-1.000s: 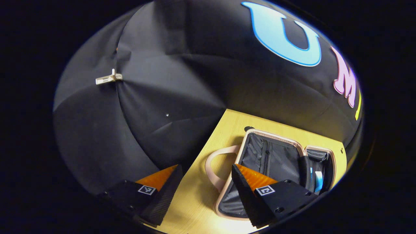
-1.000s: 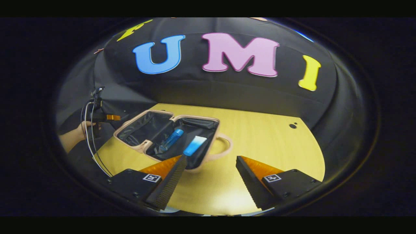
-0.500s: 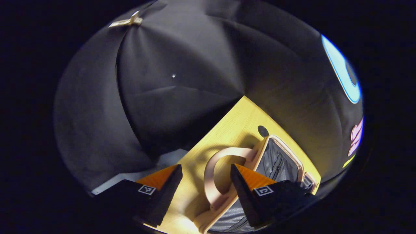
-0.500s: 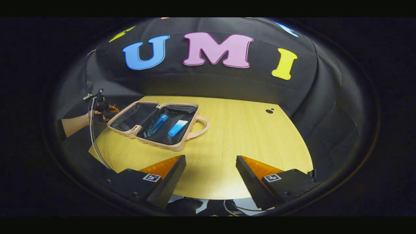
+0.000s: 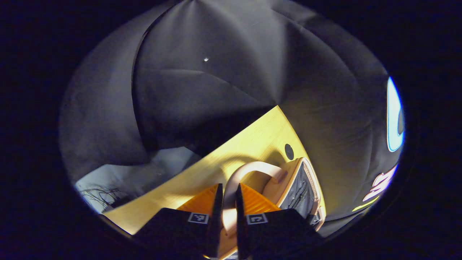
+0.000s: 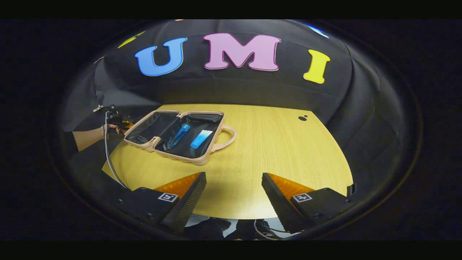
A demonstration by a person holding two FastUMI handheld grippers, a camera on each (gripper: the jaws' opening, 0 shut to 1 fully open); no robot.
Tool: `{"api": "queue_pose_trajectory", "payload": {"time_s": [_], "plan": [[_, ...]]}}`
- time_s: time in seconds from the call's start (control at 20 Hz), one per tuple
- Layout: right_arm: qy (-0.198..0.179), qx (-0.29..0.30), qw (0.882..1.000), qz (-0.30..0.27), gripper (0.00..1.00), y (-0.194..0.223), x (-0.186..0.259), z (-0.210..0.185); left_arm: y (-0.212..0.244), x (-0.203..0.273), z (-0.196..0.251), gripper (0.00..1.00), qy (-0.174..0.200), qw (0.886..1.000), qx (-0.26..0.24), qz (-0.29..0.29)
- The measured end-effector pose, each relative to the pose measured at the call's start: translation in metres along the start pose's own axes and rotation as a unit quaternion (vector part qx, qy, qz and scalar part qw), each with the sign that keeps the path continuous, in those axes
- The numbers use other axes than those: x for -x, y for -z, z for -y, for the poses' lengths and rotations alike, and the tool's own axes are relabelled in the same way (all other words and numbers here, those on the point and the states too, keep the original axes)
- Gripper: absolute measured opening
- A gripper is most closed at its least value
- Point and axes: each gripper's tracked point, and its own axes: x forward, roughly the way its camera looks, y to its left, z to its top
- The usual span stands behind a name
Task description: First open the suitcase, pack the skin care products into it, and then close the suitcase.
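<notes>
On the desk (image 6: 274, 151), toward 10 o'clock in the right gripper view, the suitcase (image 6: 173, 135) lies open flat, both halves facing up. Shell and trim are pale pink; the lining is black fabric. A pink loop handle (image 6: 226, 137) sticks out from its right-hand half. In that half lie two skin care products side by side: a blue bottle (image 6: 178, 135) and a blue-and-white tube (image 6: 201, 139), the bottle nearer the hinge, the tube nearer the handle.

My left hand-held gripper (image 5: 227, 202) is clamped on the suitcase's other handle (image 5: 249, 172): in the left gripper view the fingers stand nearly together, with only the pink loop between them, both pressing on it. The loop arches up toward 1 o'clock to the suitcase edge (image 5: 306, 180), where the dark lining shows. In the right gripper view this gripper (image 6: 122, 123) sits at the suitcase's far left edge, with my hand (image 6: 108, 129) behind it.

My right hand-held gripper (image 6: 234, 191) is wide apart, holding nothing, over the near desk edge, well clear of the suitcase.
</notes>
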Motion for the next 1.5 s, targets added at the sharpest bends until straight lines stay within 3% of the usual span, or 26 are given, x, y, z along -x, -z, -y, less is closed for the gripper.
{"api": "queue_pose_trajectory", "payload": {"time_s": [0.1,0.25,0.35,0.6,0.75,0.9,1.1,1.2,1.3,1.5], "plan": [[0.001,0.004,1.000,0.004,0.98,-0.002,-0.001,0.002,0.000,0.003,0.007,0.18,0.010,1.000,-0.011,0.005],[0.001,0.013,1.000,0.014,0.98,-0.008,-0.007,0.007,-0.010,0.026,0.020,0.08,0.003,0.998,-0.061,0.025],[0.005,0.011,1.000,0.023,0.98,-0.018,-0.013,0.013,-0.021,0.049,0.037,0.06,0.003,0.995,-0.091,0.047],[0.003,-0.008,0.999,0.034,0.98,-0.037,-0.020,0.019,-0.019,0.138,0.124,0.06,0.042,0.979,-0.177,0.097],[-0.002,-0.012,0.999,0.041,0.98,-0.048,-0.018,0.021,0.005,0.180,0.185,0.06,0.071,0.963,-0.235,0.113],[-0.005,-0.008,0.999,0.053,0.98,-0.051,-0.008,0.028,0.069,0.229,0.285,0.06,0.124,0.927,-0.333,0.118],[0.004,0.020,0.996,0.083,0.97,-0.066,-0.003,0.054,0.168,0.241,0.359,0.06,0.177,0.907,-0.371,0.088],[0.006,0.013,0.995,0.096,0.96,-0.077,0.001,0.075,0.248,0.219,0.392,0.06,0.202,0.909,-0.361,0.050],[0.018,0.014,0.994,0.110,0.96,-0.085,0.003,0.098,0.306,0.192,0.407,0.06,0.203,0.912,-0.354,0.024],[0.035,0.039,0.990,0.129,0.96,-0.095,0.006,0.147,0.385,0.132,0.404,0.06,0.162,0.917,-0.364,-0.006]]}}
